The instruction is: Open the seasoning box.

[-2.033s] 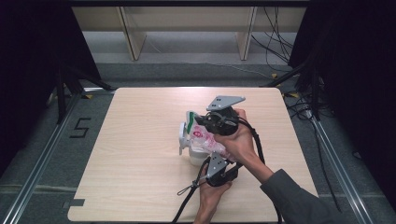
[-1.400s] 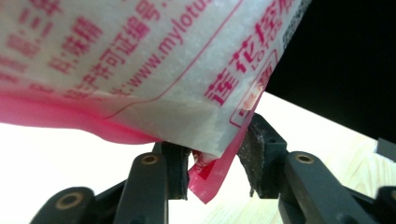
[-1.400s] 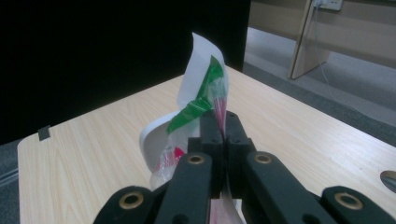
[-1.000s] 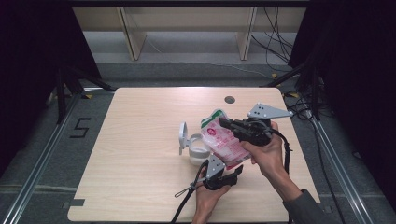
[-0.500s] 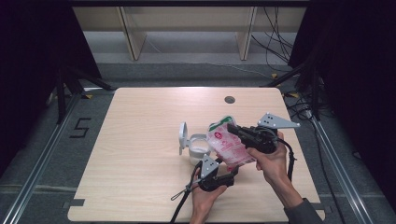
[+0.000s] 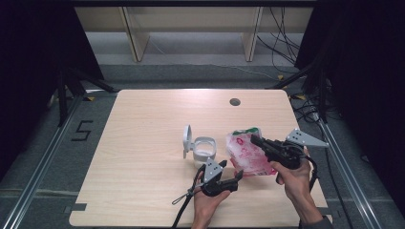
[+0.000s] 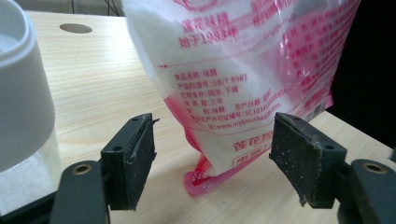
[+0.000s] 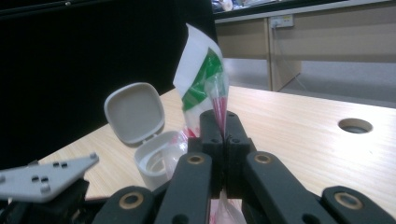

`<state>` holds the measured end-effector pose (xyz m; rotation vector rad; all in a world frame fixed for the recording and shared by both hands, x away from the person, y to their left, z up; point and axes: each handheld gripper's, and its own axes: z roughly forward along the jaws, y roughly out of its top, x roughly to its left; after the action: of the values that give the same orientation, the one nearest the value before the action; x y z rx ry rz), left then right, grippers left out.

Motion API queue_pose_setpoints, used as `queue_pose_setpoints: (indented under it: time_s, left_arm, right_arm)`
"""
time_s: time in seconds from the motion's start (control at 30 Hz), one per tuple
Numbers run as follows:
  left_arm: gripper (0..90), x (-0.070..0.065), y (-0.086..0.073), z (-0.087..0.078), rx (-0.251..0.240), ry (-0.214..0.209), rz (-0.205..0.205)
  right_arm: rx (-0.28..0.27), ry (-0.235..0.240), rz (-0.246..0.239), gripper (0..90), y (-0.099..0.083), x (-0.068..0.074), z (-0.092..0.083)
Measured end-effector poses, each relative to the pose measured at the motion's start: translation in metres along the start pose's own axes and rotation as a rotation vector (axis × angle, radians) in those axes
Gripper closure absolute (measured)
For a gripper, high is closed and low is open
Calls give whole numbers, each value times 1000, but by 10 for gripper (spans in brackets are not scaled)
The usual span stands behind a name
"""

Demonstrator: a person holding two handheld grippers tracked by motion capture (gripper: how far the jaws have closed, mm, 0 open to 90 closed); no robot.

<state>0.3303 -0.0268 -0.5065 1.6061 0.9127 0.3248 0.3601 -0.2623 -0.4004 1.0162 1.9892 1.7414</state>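
1. We see a pink-and-white plastic bag (image 6: 247, 155) of white granules, printed with red text and a green patch at its top, hanging upright with its bottom corner touching the tabletop (image 6: 143, 138).
2. We see a white jar (image 6: 204, 149) just left of it, upright, its hinged lid (image 6: 186, 141) flipped open.

High view looked forward and down from above the table's (image 6: 143, 143) near edge, left gripper view sat low and close facing the pink bag (image 7: 243, 70), right gripper view looked along its jaws, both sharing the white container (image 8: 149, 158).
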Motion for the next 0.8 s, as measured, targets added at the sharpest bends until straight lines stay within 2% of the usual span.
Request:
queue_pose_setpoints:
  time_s: [0.03, 0.1, 0.13, 0.2, 0.23, 0.27, 0.33, 0.37, 0.47, 0.5, 0.53, 0.57, 0.63, 0.67, 0.7, 0.73, 0.77, 0.8]
  left_arm:
    - [296, 1, 1, -2, -2, -1, 18]
    - [296, 0, 3, -6, -6, 6, 22]
    - [295, 0, 5, -11, -1, -2, 29]
    - [294, 0, 7, -15, -6, 0, 36]
    - [294, -1, 9, -16, -25, -18, 46]
    - [290, -2, 8, -19, -21, -13, 31]
    - [288, -4, 9, -20, -12, -10, 40]
    - [287, -5, 9, -20, -22, -18, 32]
    - [287, -4, 9, -23, -4, -7, 46]
    - [288, -3, 10, -23, -15, -12, 37]
    - [289, -3, 12, -24, -15, -3, 36]
    - [291, -3, 14, -25, -22, -8, 42]
    - [292, -3, 18, -26, -12, -9, 86]
    - [291, -4, 19, -26, -10, -7, 92]
    - [291, -5, 20, -26, 3, -3, 93]
    - [291, -5, 21, -26, 9, -3, 88]
    - [290, -6, 22, -25, 13, -1, 97]
    - [289, -6, 24, -27, 34, 0, 125]
  right_arm:
    - [4, 4, 13, 900, -2, 1, -6]
    - [2, -6, 36, 900, -6, 3, -14]
    - [1, -13, 7, 900, -8, 0, -17]
    - [-3, -33, 16, 900, -14, -2, -26]
    - [1, -31, 36, 900, -16, -3, -30]
    - [-11, -40, 19, 900, -19, -6, -33]
    - [-6, -72, 45, 900, -25, -14, -39]
    - [-17, -78, 47, 900, -28, -19, -40]
    - [-14, -90, 89, 900, -36, -27, -44]
    - [-16, -104, 71, 900, -37, -29, -44]
    - [7, -131, 95, 900, -39, -30, -46]
    - [12, -140, 97, 900, -41, -34, -46]
    - [17, -148, 113, 900, -45, -40, -47]
    - [13, -142, 96, 900, -46, -42, -46]
    - [11, -163, 114, 900, -47, -42, -46]
    - [-6, -152, 108, 900, -48, -44, -44]
    - [19, -165, 105, 900, -48, -45, -45]
    - [12, -166, 109, 900, -49, -47, -44]
